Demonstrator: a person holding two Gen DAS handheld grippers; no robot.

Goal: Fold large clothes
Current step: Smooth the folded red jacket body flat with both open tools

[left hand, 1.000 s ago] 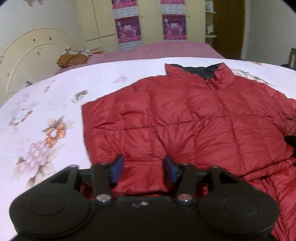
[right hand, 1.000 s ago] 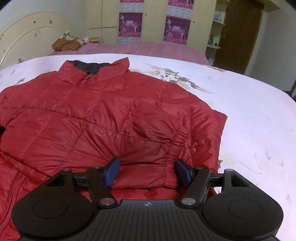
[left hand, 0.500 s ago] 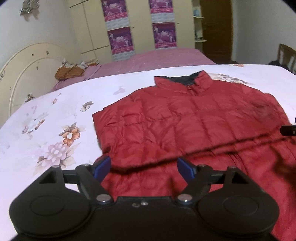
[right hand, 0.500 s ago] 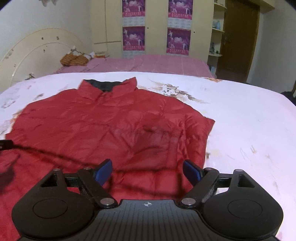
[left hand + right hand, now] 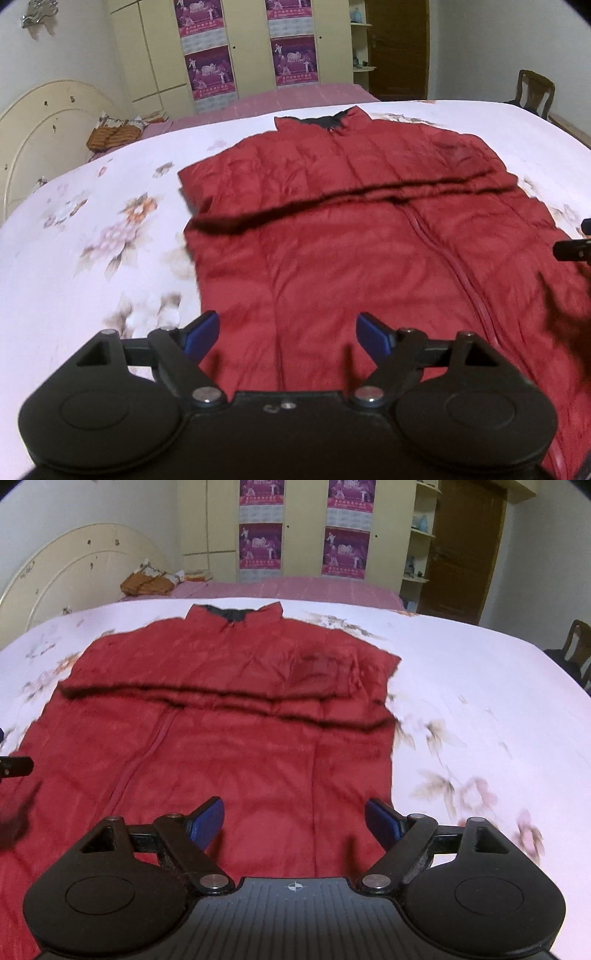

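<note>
We see the red quilted puffer jacket point(image 5: 369, 236) lying flat on the white bedsheet printed with pale flowers point(image 5: 74, 258), its dark-lined collar point(image 5: 325, 120) at the far end and its zip running down toward us. A fold line crosses its upper body from side to side, casting a dark shadow, so the top part lies doubled over the lower part.

From the left wrist view we get the jacket's left edge and the flowers beside it, plus a wooden chair point(image 5: 535, 88) at the far right and a black piece of the other gripper at the right rim. From the right wrist view we get the jacket's right edge point(image 5: 391, 738), where a sleeve cuff shows as a darker patch under the folded layer, and the brown wooden door point(image 5: 465, 546) in the corner. Both views share the cream curved headboard point(image 5: 74, 576), the pink blanket point(image 5: 288, 589) and the purple posters on the cupboard doors point(image 5: 260, 546).

Our left gripper point(image 5: 288, 332) hangs over the jacket's lower left part, tilted down, blue pads spread wide with nothing between them; its jaws have just been opening. Our right gripper point(image 5: 293, 819) hangs over the lower right part, tilted down likewise, its pads wide apart and empty, having also just been opening.
</note>
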